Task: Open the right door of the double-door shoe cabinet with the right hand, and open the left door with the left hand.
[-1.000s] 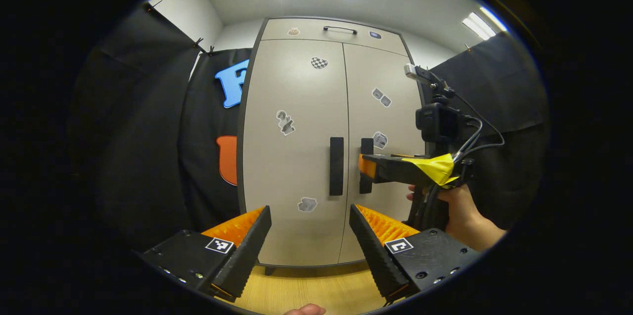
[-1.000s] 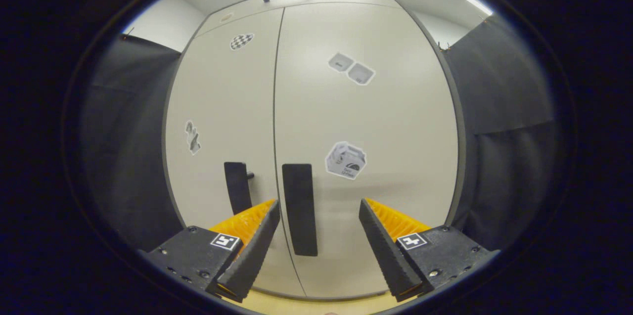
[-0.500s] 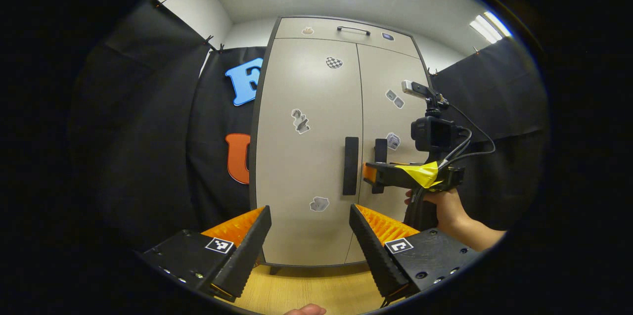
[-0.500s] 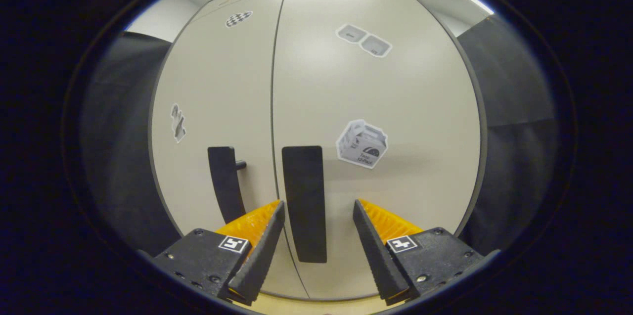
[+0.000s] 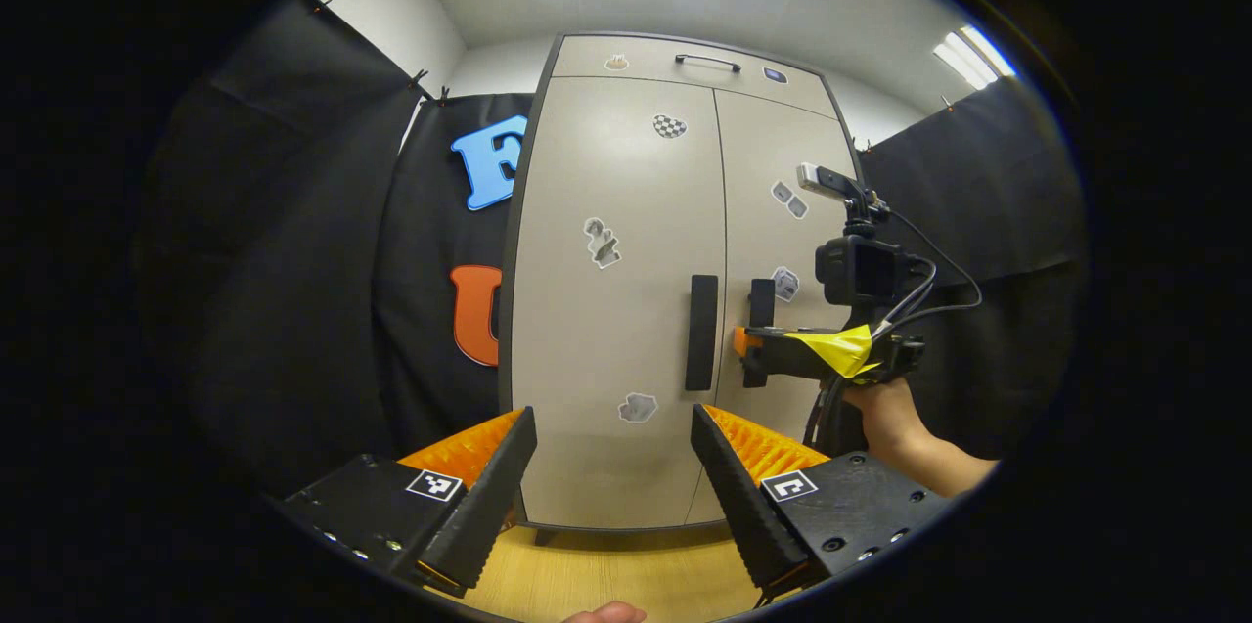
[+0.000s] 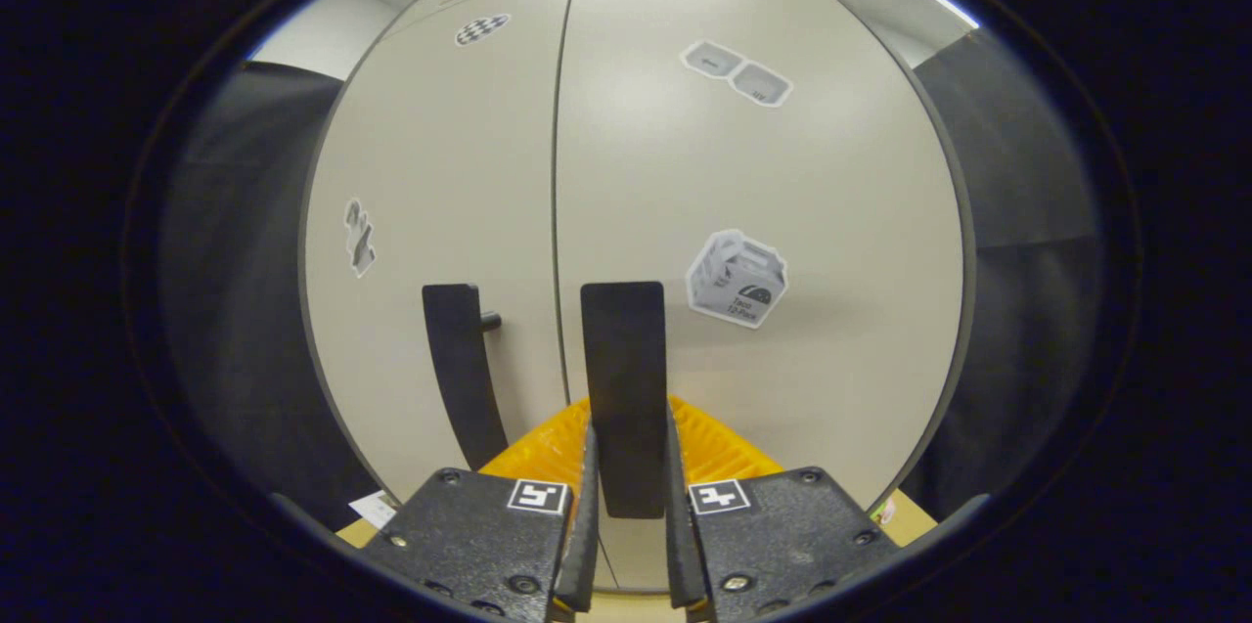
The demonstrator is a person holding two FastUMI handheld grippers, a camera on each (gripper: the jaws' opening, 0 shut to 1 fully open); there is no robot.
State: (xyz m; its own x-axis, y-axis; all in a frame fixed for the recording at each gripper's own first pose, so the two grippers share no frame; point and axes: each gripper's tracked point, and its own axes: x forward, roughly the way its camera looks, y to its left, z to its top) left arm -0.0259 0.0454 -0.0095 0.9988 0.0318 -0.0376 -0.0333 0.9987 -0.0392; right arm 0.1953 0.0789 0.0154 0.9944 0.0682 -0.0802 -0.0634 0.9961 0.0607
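My right hand-held gripper pinches the upright right door handle | left hand-held gripper spread, well short of left door handle, dead ahead

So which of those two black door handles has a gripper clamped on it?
The right door's handle: the right gripper has both fingers closed against its sides. The left door's handle stands free, with the left gripper open and well back from it.

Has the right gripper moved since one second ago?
Yes. The right gripper went forward toward the right door, and its jaws closed on the right door handle.
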